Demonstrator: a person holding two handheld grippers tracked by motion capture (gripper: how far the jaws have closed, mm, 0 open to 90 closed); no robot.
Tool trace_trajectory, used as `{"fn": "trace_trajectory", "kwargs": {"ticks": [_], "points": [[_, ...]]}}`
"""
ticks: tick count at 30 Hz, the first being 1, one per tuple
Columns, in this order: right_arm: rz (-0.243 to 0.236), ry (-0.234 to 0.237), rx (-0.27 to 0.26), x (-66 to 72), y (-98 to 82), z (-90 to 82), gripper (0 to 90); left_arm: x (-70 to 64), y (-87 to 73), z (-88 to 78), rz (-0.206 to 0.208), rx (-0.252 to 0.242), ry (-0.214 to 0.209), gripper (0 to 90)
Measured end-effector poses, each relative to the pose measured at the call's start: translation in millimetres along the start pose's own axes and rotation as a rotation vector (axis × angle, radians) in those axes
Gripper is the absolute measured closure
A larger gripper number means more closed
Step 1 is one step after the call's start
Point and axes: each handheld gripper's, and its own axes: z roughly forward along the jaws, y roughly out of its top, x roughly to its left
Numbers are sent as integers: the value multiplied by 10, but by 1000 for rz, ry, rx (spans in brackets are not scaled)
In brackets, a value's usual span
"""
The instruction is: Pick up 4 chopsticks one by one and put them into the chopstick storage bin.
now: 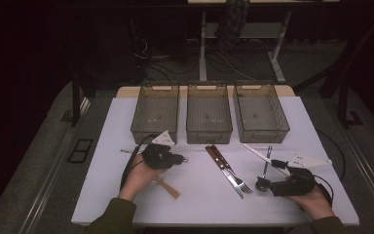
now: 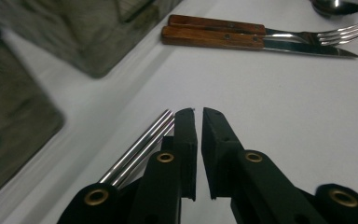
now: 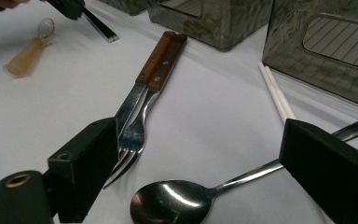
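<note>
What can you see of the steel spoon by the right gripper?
The spoon is polished metal, all one piece, with a rounded bowl and a slim handle that widens at its end. It lies flat on the white table, bowl up and catching light. In the right gripper view the bowl lies between the right gripper's wide-open jaws and the handle passes behind one of them; whether they touch it cannot be told. The fork lies close beside the bowl, and white chopsticks lie near the handle.
</note>
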Motion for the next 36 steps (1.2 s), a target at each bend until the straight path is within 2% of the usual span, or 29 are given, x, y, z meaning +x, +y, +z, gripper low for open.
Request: {"fn": "trace_trajectory", "kwargs": {"ticks": [4,8,11,18,21,25,27,36], "points": [[0,-1,0,-1,0,-2,117,129,-115,-228,-41,-10,39,822],[1,-1,4,1,0,5,117,309,-242,-435,-89,-17,113,835],[0,1,5,5,-1,7,117,435,-345,-560,-128,-24,151,835],[1,1,5,2,-3,9,117,686,-574,-689,-212,-3,239,841],[1,2,6,2,-4,10,117,760,-646,-705,-225,11,262,804],[1,4,9,-1,-7,16,117,801,-682,-682,-218,11,242,738],[2,4,10,-1,-8,18,117,804,-680,-651,-210,4,206,700],[3,7,12,0,-10,19,117,763,-598,-458,-121,14,113,621]]}}
